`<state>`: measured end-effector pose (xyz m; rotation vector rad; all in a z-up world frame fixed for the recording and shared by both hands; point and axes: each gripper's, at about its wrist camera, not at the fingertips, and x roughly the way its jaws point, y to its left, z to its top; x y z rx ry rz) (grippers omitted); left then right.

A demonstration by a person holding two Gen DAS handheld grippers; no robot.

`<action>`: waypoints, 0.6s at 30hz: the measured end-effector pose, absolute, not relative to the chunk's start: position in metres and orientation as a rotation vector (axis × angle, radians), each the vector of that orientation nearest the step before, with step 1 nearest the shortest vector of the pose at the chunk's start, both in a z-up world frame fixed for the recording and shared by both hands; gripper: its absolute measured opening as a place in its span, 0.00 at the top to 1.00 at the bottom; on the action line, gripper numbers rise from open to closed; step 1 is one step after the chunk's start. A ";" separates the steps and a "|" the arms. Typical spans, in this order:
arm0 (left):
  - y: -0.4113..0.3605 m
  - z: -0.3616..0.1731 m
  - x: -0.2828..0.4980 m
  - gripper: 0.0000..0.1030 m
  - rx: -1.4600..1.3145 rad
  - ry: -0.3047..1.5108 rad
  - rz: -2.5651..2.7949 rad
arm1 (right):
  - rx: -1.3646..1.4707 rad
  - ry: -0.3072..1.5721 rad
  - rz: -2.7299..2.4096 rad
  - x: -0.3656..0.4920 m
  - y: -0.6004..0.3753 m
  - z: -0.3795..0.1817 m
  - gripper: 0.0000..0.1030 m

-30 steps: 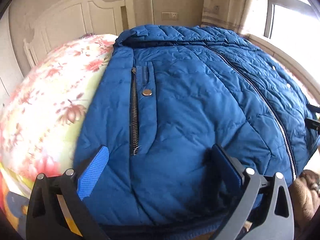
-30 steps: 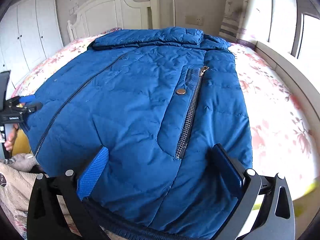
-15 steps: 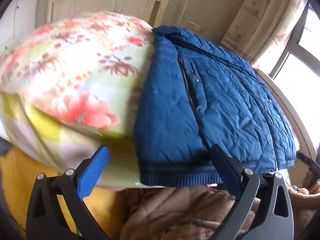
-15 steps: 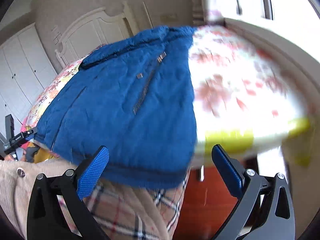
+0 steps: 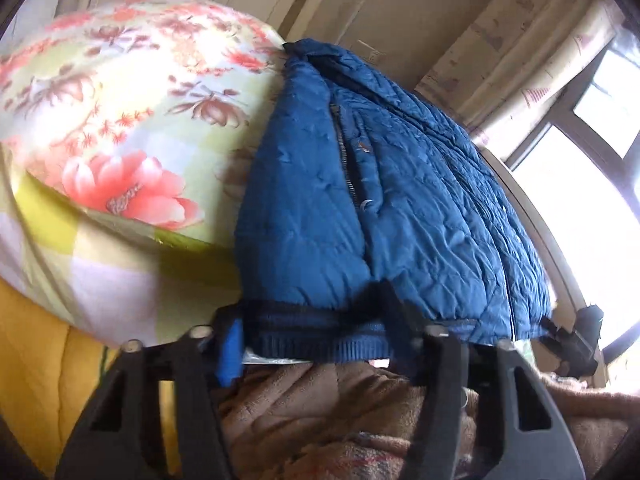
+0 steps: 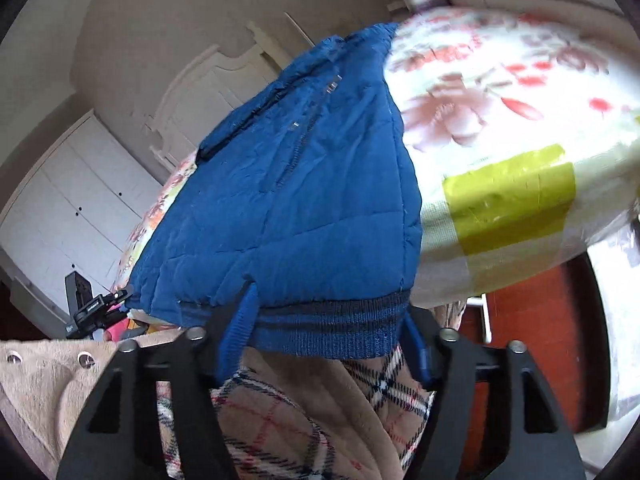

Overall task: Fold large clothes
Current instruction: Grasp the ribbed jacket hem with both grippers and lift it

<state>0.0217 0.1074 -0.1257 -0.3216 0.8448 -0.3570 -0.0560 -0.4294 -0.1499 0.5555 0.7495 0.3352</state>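
A blue quilted jacket [image 5: 384,200] lies front-up on a floral bedsheet [image 5: 132,120], its ribbed hem at the bed's near edge. My left gripper [image 5: 312,340] straddles the hem's left corner, with one finger [image 5: 230,344] at the corner and the other on top of the fabric. My right gripper [image 6: 328,336] straddles the hem's right corner [image 6: 332,332] of the jacket [image 6: 288,200] the same way. Both pairs of jaws have narrowed around the hem. Whether they pinch it tight is not clear.
The person's beige fleece and plaid clothing [image 6: 304,416] fills the foreground below the hem. A white headboard [image 6: 216,80] and wardrobe [image 6: 68,200] stand behind the bed [image 6: 520,120]. A window with curtains [image 5: 580,128] is on the right. Red-brown floor [image 6: 536,344] shows beside the bed.
Both grippers dropped from above the jacket to the near edge of the bed. Their jaws went from wide open to narrowed around the ribbed hem corners.
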 end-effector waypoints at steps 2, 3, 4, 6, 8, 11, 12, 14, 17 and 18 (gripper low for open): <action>0.099 -0.112 0.010 0.69 -0.258 0.797 -0.356 | 0.490 0.686 0.356 -0.068 -0.424 -0.136 0.59; 0.095 -0.106 0.006 0.74 -0.229 0.771 -0.351 | 0.459 0.636 0.363 -0.075 -0.423 -0.126 0.63; 0.091 -0.096 -0.001 0.78 -0.199 0.729 -0.352 | 0.450 0.603 0.371 -0.080 -0.422 -0.119 0.63; 0.089 -0.084 -0.004 0.78 -0.198 0.687 -0.372 | 0.446 0.551 0.375 -0.080 -0.423 -0.107 0.63; 0.090 -0.084 0.003 0.71 -0.215 0.698 -0.384 | 0.450 0.569 0.365 -0.072 -0.424 -0.105 0.62; 0.094 -0.094 0.014 0.47 -0.235 0.731 -0.366 | 0.477 0.630 0.344 -0.058 -0.425 -0.115 0.61; 0.095 -0.098 0.018 0.42 -0.258 0.740 -0.364 | 0.485 0.633 0.341 -0.057 -0.427 -0.117 0.61; 0.097 -0.103 0.023 0.42 -0.287 0.753 -0.366 | 0.490 0.623 0.336 -0.057 -0.428 -0.117 0.61; 0.092 -0.105 0.032 0.39 -0.277 0.752 -0.372 | 0.489 0.631 0.327 -0.057 -0.431 -0.118 0.60; 0.089 -0.105 0.035 0.38 -0.267 0.752 -0.376 | 0.492 0.633 0.313 -0.057 -0.432 -0.118 0.57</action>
